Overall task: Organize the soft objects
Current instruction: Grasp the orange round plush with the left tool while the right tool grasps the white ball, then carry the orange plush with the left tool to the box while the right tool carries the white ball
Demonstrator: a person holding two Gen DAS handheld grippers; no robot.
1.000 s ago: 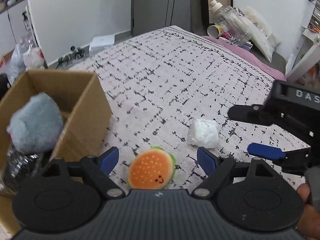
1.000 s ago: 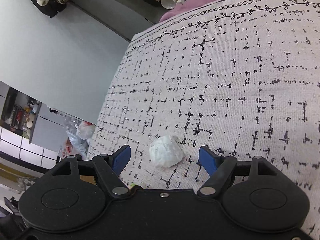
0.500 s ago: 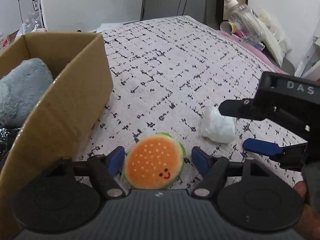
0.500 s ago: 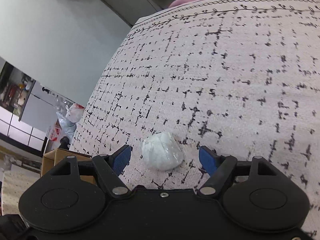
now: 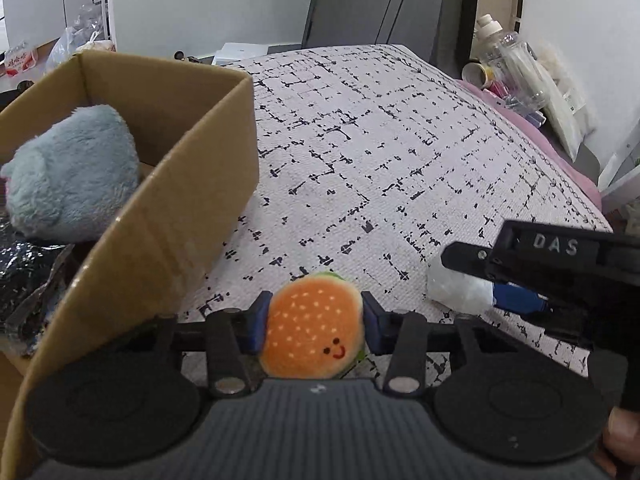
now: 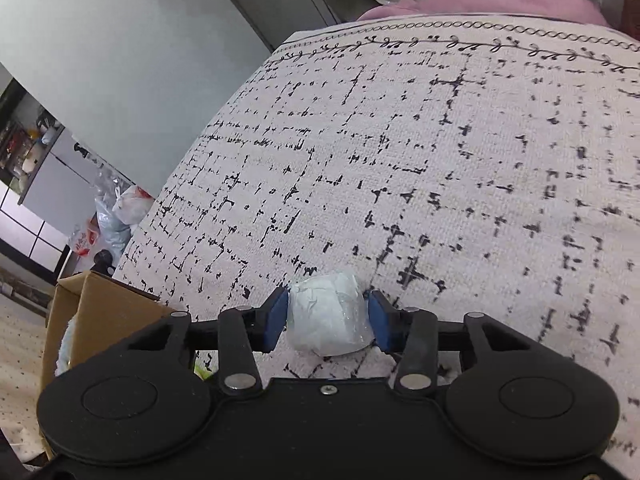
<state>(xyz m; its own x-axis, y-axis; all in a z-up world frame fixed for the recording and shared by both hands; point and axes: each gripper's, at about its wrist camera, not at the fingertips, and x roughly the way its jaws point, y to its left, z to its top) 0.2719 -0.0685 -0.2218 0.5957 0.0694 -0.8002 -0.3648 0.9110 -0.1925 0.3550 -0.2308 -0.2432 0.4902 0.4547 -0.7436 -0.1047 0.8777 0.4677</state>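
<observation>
My left gripper (image 5: 314, 320) is shut on an orange hamburger plush (image 5: 314, 330) with a smiley face, low over the patterned bedspread (image 5: 380, 152). My right gripper (image 6: 328, 318) is shut on a white wrapped soft ball (image 6: 328, 322); both also show in the left wrist view, the ball (image 5: 458, 292) just right of the hamburger. An open cardboard box (image 5: 168, 184) stands to the left and holds a grey-blue plush (image 5: 68, 172).
Bottles and cups (image 5: 508, 64) lie on a pink sheet past the bed's far right edge. Plastic bags (image 6: 116, 216) sit on the floor beyond the box. A crinkled dark bag (image 5: 28, 276) lies in the box's near end.
Both grippers closed: the left onto the hamburger plush, the right onto the white ball. Both moved forward and lower toward their objects.
</observation>
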